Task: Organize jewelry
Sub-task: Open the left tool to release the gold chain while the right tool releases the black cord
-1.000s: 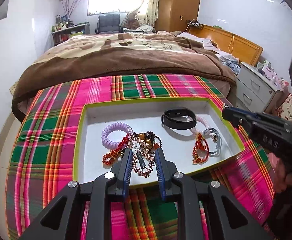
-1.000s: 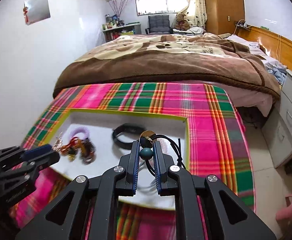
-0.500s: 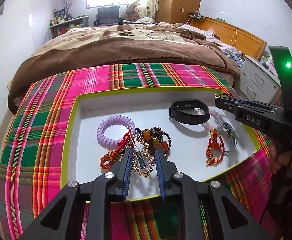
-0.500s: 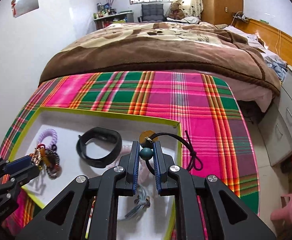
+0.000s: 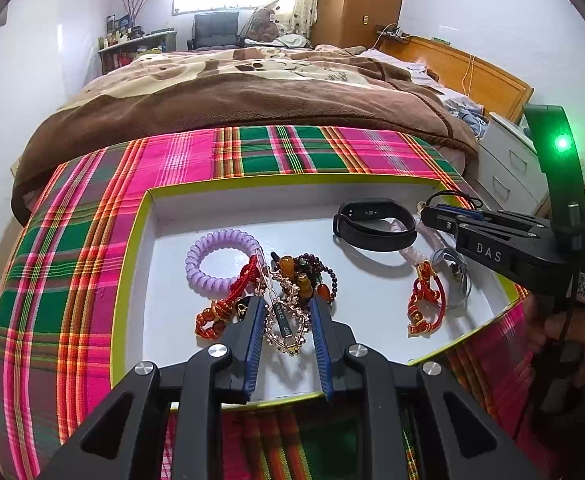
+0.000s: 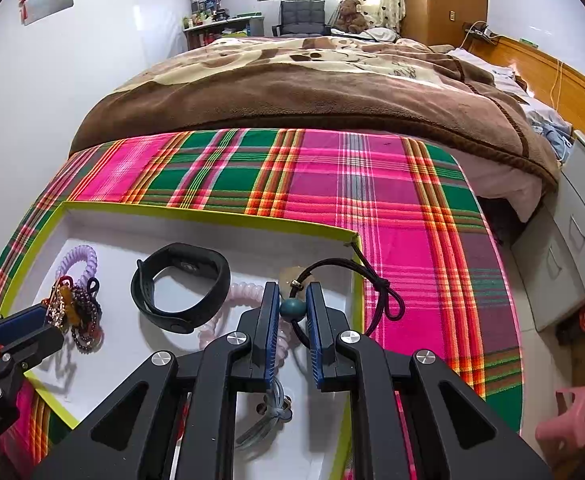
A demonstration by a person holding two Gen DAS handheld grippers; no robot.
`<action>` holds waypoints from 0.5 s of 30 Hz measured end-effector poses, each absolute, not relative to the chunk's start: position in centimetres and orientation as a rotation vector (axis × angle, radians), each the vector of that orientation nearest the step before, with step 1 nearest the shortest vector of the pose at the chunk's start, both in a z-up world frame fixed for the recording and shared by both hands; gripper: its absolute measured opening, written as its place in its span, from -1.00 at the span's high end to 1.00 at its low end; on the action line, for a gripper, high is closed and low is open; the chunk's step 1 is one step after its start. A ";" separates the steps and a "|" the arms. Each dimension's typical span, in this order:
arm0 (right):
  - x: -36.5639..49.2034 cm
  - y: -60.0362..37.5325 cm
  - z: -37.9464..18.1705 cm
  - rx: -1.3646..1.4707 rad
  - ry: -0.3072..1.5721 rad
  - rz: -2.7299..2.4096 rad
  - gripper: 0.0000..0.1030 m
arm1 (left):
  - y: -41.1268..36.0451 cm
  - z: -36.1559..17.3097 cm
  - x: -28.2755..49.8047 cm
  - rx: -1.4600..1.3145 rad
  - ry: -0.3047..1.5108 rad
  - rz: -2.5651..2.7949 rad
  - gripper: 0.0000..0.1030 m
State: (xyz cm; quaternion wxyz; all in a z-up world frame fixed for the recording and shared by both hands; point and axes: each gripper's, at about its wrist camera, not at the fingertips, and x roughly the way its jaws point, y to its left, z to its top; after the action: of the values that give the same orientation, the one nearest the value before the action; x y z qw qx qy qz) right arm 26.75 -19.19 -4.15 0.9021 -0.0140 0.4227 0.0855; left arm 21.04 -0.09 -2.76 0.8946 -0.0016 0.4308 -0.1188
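The right gripper (image 6: 293, 308) was clamped on a teal bead (image 6: 291, 309) strung on a black cord necklace (image 6: 356, 280), holding it just inside the far right corner of the tray (image 6: 212, 216). Beyond the fingertips hung a pale disc pendant (image 6: 290, 276); the cord's loop trailed off to the gripper's right, across the tray's yellow-green rim and onto the plaid cloth (image 6: 412, 220). Whether bead or pendant touched the tray floor could not be told.

Under the right gripper's fingers lay a pale pink coil band (image 6: 236, 292) and, nearer still, a clear grey tie (image 6: 268, 416). Just to its left sat a black fitness band (image 6: 180, 288), its long axis running across the gripper's line.

The left gripper (image 5: 286, 320) stood spread apart and grasped nothing, its fingers to either side of a gold chain bracelet (image 5: 288, 332) at the near edge of a tangled heap. Ahead of it lay amber and dark red beads (image 5: 308, 276), a red knotted cord (image 5: 228, 300) to the left, and a lilac coil band (image 5: 220, 258) farther left. A second red knotted bracelet (image 5: 426, 300) lay well to its right.

The necklace seemed ready for release, and the turning point appeared to be the cord: draped outward to the right, it would likely need drawing left, into the tray. The right gripper was the nearer; the left looked placed for the heap.
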 end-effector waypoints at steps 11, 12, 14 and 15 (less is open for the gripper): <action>26.5 -19.2 -4.2 -0.017 0.873 0.188 0.59 | -0.2 -2.9 21.1 -0.003 0.906 -0.242 0.54; 26.5 -19.2 -4.2 -0.015 0.872 0.191 0.56 | -0.2 -2.9 21.1 -0.003 0.907 -0.240 0.53; 26.5 -19.1 -4.2 -0.015 0.873 0.194 0.51 | -0.2 -2.8 21.1 -0.003 0.905 -0.241 0.51; 26.4 -19.0 -4.1 -0.014 0.870 0.194 0.44 | -0.2 -2.8 21.1 -0.003 0.906 -0.241 0.48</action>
State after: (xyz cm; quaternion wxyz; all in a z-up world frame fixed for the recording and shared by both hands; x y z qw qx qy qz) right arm 26.36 -19.05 -4.13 0.9022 -0.0068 0.4209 0.0939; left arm 21.08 -0.23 -2.76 0.8922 -0.0015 0.4364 -0.1164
